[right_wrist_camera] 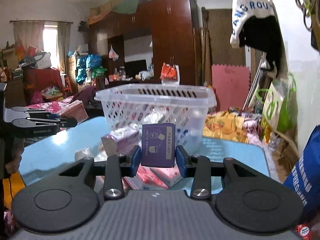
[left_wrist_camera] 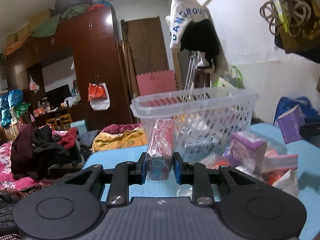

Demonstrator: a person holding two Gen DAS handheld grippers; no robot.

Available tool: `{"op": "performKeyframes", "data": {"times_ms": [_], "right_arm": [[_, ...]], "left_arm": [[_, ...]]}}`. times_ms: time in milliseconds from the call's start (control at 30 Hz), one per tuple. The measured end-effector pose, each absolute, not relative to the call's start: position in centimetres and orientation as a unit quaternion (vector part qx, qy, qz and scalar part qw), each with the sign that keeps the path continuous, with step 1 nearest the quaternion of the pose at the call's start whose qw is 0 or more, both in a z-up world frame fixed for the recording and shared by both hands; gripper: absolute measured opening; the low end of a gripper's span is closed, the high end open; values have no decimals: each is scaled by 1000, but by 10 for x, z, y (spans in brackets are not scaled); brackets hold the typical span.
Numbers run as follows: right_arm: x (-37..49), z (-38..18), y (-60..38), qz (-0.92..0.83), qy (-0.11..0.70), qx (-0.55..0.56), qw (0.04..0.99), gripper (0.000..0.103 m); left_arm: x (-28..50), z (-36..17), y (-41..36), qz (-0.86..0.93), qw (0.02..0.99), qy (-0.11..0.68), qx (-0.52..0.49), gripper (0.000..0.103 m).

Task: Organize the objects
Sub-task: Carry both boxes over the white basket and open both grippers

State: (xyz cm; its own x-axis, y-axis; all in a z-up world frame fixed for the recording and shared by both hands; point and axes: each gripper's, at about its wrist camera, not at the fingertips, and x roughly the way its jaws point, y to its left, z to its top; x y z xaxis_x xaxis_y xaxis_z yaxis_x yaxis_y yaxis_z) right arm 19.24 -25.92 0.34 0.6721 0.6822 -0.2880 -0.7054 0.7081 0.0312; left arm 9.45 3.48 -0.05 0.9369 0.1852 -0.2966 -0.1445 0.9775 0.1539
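My left gripper (left_wrist_camera: 159, 167) is shut on a red box wrapped in clear plastic (left_wrist_camera: 161, 142), held above the blue table (left_wrist_camera: 120, 156) in front of a clear plastic basket (left_wrist_camera: 200, 112). My right gripper (right_wrist_camera: 158, 157) is shut on a purple box (right_wrist_camera: 158, 145), held above a pile of packets, with the same basket (right_wrist_camera: 156, 100) just beyond. The purple box also shows at the right edge of the left wrist view (left_wrist_camera: 291, 125). The left gripper shows at the left of the right wrist view (right_wrist_camera: 40, 123).
A pile of pink and purple boxes and packets (left_wrist_camera: 260, 158) lies on the table right of the left gripper; it shows under the right gripper too (right_wrist_camera: 152, 176). A blue bag (right_wrist_camera: 306, 172) stands at the right. Clothes hang overhead (left_wrist_camera: 192, 26). A cluttered bed lies beyond the table.
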Motion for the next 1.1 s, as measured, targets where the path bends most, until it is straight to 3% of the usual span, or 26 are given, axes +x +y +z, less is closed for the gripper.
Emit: {"op": "performKeyframes", "data": {"times_ms": [300, 500, 567, 633, 667, 767, 867, 933, 1100], "right_arm": [[206, 72, -234, 385, 73, -29, 920, 42], [260, 101, -178, 383, 83, -52, 918, 42], [275, 96, -163, 377, 94, -65, 919, 44], [286, 90, -153, 370, 112, -79, 919, 66], [287, 87, -150, 362, 115, -87, 921, 82], [276, 79, -159, 341, 111, -103, 928, 87], [252, 77, -187, 354, 111, -92, 924, 103], [233, 76, -205, 353, 102, -101, 925, 103], [192, 42, -254, 376, 109, -68, 918, 103]], "left_arm": [[143, 67, 27, 80, 986, 131, 57, 30], [226, 93, 38, 93, 977, 188, 24, 31], [241, 87, 39, 92, 974, 206, 29, 38], [251, 80, 36, 102, 969, 216, 55, 76], [253, 77, 34, 122, 967, 213, 70, 79], [232, 70, 31, 115, 971, 191, 85, 79], [191, 68, 30, 96, 978, 168, 80, 79], [164, 61, 28, 91, 979, 163, 81, 87], [99, 16, 16, 72, 981, 163, 80, 88]]}}
